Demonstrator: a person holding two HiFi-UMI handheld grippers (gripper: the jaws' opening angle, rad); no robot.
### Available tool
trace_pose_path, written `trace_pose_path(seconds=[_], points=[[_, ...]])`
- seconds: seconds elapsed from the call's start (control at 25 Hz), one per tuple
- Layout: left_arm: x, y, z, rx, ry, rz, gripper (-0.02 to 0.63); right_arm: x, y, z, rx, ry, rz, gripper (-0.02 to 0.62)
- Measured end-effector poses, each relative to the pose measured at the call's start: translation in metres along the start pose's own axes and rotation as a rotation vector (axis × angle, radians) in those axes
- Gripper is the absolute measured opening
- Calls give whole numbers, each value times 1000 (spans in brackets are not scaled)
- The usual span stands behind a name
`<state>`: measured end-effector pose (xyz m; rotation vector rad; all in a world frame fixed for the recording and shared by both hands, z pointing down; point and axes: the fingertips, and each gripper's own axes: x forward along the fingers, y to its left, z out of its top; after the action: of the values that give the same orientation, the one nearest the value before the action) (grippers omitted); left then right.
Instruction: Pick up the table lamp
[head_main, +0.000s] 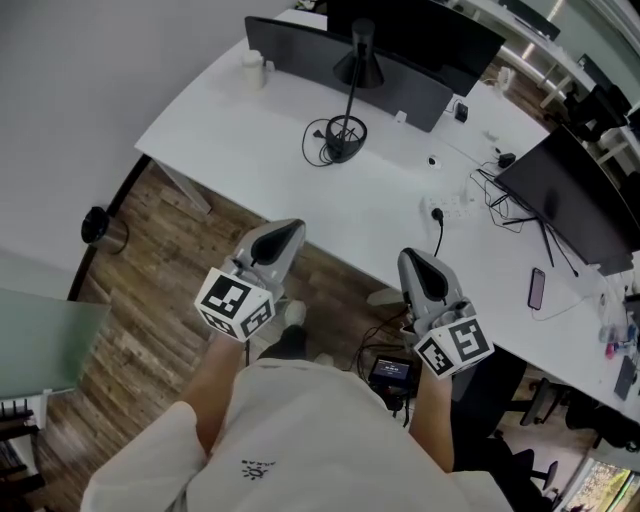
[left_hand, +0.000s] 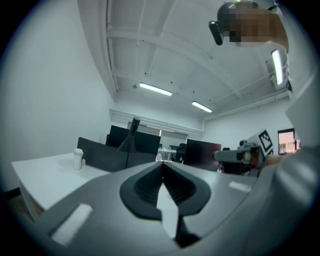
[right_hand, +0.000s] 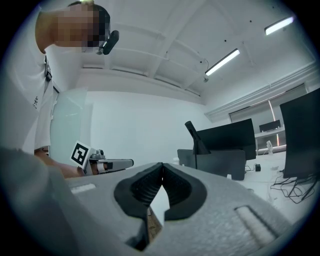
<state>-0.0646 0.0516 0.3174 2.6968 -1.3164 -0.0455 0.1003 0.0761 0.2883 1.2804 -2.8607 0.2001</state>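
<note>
While short of table lamp (head_main: 358, 66), left gripper (head_main: 289, 229), right gripper (head_main: 414, 256) closed.

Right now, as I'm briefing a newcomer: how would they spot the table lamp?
On the big white desk, look to its far edge, before the black divider panel. The table lamp stands there: a thin black stem, cone shade, round base ringed by loose cable, unlike the small white bottle leftward.

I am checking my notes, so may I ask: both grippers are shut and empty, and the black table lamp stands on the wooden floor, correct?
Not quite: the head view shows the table lamp standing on the white desk, not on the wooden floor. The left gripper and right gripper are indeed both shut and empty.
</note>
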Motion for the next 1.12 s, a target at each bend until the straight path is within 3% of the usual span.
trace_pose_path(seconds=[1.12], points=[[65, 118, 0, -34, 20, -150, -6, 109, -42, 17, -19, -1, -189, 2]])
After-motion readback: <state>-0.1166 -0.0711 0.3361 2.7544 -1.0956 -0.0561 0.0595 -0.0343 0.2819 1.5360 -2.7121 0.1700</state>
